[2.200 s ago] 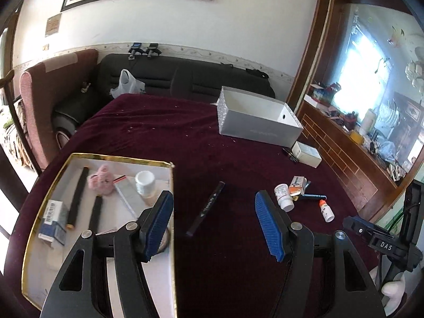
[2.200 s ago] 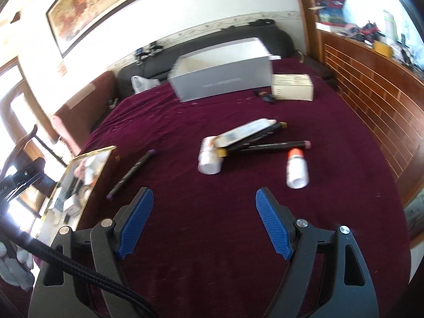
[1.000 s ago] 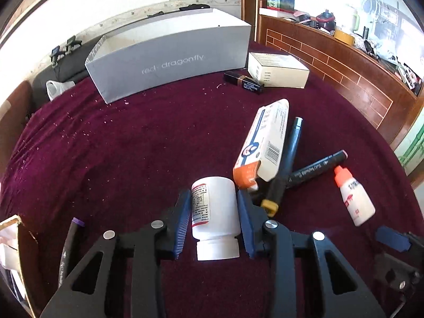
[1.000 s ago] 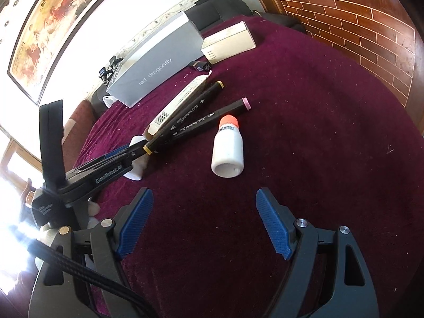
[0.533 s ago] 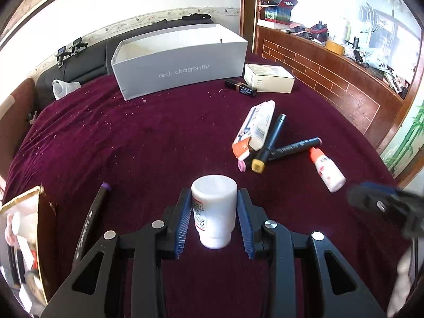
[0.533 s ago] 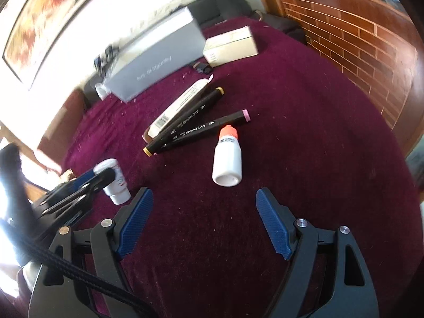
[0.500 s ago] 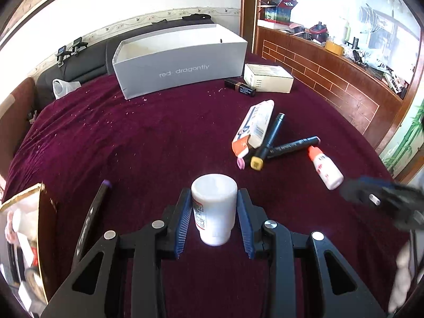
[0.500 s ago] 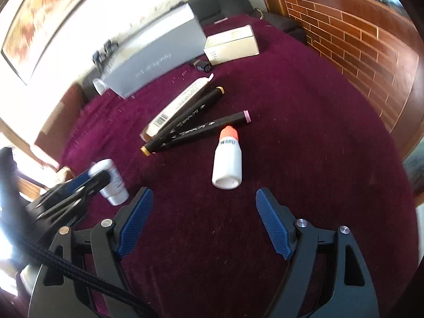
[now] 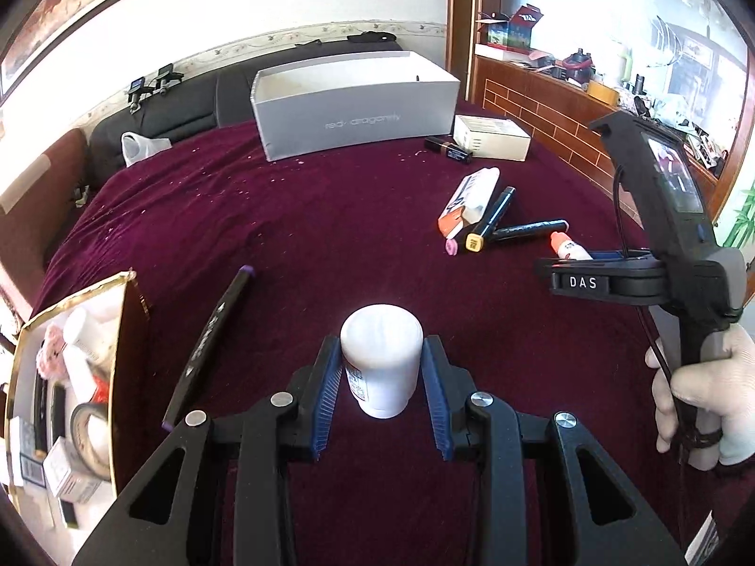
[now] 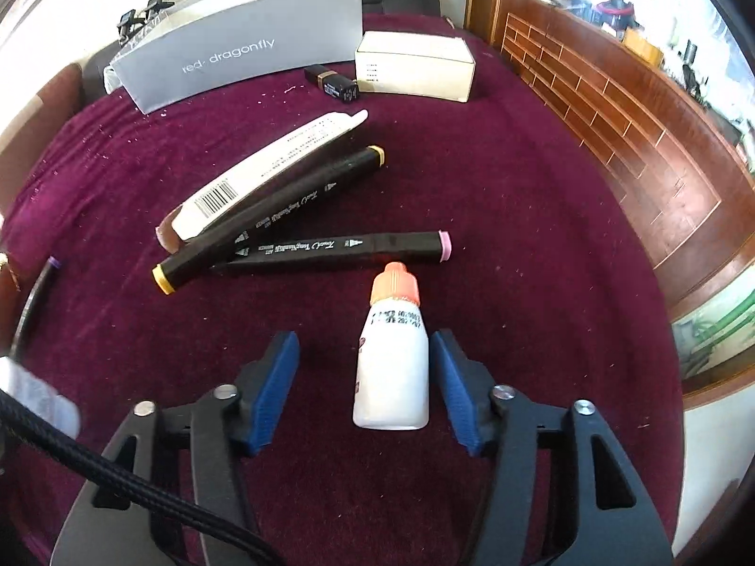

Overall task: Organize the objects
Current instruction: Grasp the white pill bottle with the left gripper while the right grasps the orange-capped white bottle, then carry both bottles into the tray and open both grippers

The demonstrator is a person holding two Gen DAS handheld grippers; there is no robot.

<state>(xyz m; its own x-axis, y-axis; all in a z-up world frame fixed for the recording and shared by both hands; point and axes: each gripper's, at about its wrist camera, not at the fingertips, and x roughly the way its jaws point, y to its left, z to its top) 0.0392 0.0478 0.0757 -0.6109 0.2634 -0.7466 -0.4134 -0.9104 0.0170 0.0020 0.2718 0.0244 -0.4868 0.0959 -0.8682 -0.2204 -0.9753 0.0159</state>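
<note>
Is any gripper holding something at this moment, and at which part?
The left gripper holds the white pill bottle by the sides of its body. The right gripper is open around the orange-capped dropper bottle, not yet gripping it.

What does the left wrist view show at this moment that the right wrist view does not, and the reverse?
Only the left wrist view shows the left gripper shut on a white pill bottle, the gold-rimmed tray full of small items at the left, and the person's gloved hand holding the other tool. Only the right wrist view shows the right gripper open around the small orange-capped bottle, its right pad close to the bottle, the left pad apart. Both show the grey box, the two black markers and the maroon tablecloth.
</note>
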